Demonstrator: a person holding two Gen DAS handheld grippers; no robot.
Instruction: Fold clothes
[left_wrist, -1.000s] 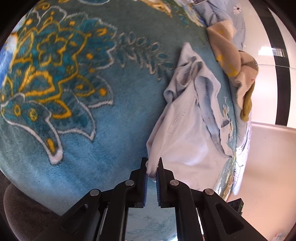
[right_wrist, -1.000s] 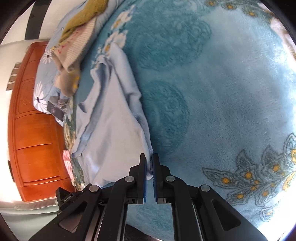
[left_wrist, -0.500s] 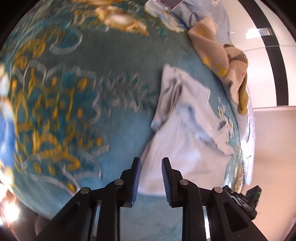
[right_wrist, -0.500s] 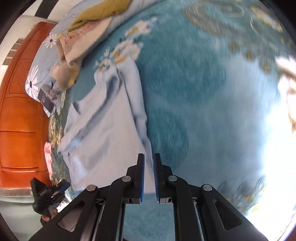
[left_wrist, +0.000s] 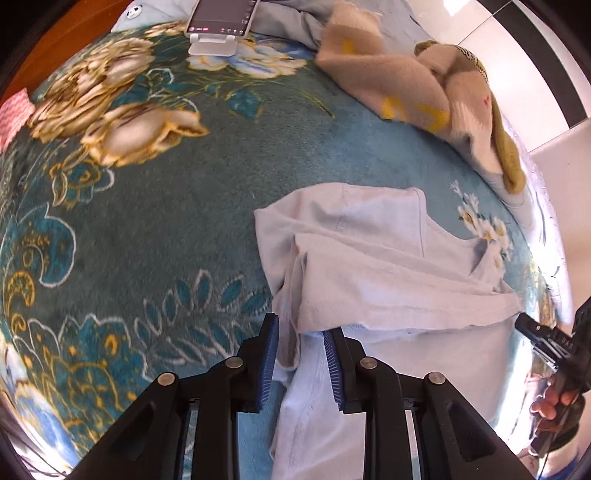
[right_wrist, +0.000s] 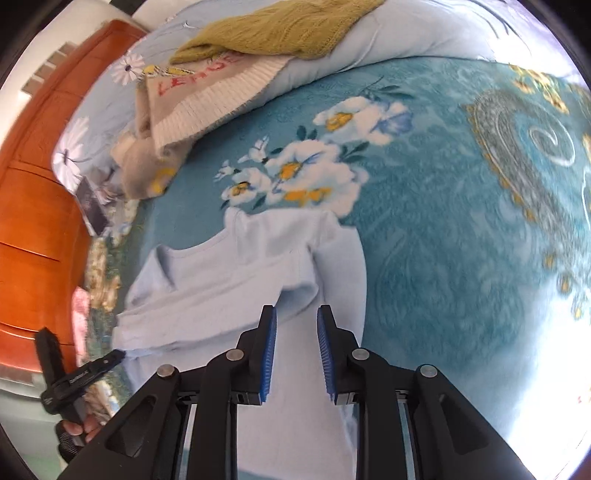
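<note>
Both grippers hover empty above the pale blue shirt (left_wrist: 369, 258) spread on the floral blanket (left_wrist: 166, 221): left gripper (left_wrist: 300, 363) partly open, right gripper (right_wrist: 295, 354) opening, sweater pile (right_wrist: 207, 99) at eleven o'clock, awaiting folding.

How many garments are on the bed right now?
3 that I can make out: the light blue shirt lying in front of both tools, the beige knit sweater at the blanket's far edge, and an olive-green knit on the pillow. More may be hidden underneath.

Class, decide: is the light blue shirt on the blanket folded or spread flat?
Partly folded: the light blue shirt has its upper part doubled over the body, a hem edge crossing it.
</note>
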